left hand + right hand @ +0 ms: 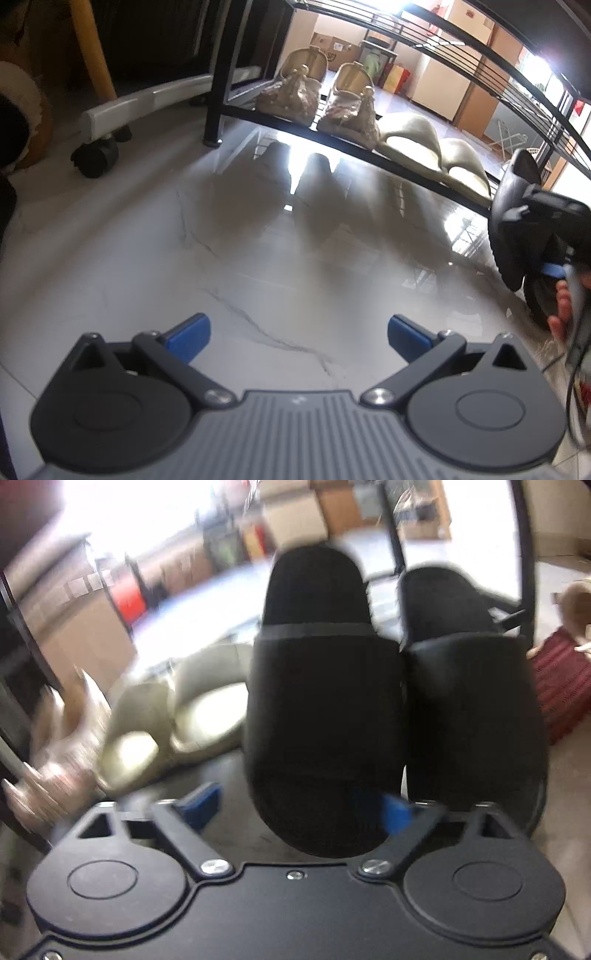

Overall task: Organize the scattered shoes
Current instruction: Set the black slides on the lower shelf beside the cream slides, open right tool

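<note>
Gleaming marble floor (258, 266) reflects the shoe rack (369, 140); both hand-held grippers spread, holding nothing.

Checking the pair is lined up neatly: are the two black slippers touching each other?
Touching. The right wrist view shows the left black slipper and right black slipper pressed side by side along their uppers, with only a sliver of gap near the heels.

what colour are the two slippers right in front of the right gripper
Black. Both slippers show best in the right wrist view, side by side on the rack.
</note>
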`<state>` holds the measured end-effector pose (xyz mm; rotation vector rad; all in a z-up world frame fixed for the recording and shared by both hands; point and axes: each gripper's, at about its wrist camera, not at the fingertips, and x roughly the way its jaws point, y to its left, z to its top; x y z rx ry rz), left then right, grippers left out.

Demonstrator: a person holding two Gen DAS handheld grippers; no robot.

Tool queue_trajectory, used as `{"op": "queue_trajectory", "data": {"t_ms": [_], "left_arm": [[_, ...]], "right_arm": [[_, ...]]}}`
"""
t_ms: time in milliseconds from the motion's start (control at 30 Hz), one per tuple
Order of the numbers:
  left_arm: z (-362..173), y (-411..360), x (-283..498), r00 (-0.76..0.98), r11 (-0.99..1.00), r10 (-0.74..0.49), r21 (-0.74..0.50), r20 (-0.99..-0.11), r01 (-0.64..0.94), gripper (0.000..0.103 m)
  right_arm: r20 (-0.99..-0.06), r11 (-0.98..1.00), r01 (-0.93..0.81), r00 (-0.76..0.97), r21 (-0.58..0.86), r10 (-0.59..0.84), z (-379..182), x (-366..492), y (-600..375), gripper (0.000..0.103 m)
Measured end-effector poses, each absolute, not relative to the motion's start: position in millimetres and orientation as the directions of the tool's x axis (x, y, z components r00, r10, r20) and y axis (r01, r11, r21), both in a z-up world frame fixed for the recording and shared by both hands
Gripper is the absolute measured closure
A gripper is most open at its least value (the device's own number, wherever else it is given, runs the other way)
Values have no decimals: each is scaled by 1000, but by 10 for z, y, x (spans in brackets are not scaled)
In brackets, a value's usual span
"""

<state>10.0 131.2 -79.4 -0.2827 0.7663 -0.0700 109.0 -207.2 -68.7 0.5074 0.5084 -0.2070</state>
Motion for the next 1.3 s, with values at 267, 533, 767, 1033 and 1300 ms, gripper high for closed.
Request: {"op": "queue_trajectory", "data": {"t_ms": [267, 533, 767, 1033, 1300], "left_arm": [[-789, 1272, 60, 724, 966, -167, -257, -669, -15, 0], [-830, 1287, 99, 706, 962, -169, -272, -688, -34, 1], [-855, 1278, 109, 698, 960, -174, -277, -695, -36, 1], [-857, 1283, 111, 698, 959, -174, -280, -695, -39, 1], [-839, 1315, 108, 702, 953, -175, -297, -690, -53, 1]], "right_arm": [[-506, 857, 315, 859, 409, -74, -1041, 873, -2014, 0], [-527, 847, 320, 848, 424, -57, -1132, 1149, -2171, 0], [-559, 857, 334, 827, 391, -68, -1226, 1334, -2162, 0], [-615, 896, 388, 767, 217, -183, -1222, 1542, -1975, 0], [-572, 904, 371, 797, 213, -192, -1021, 1535, -2126, 4]]}}
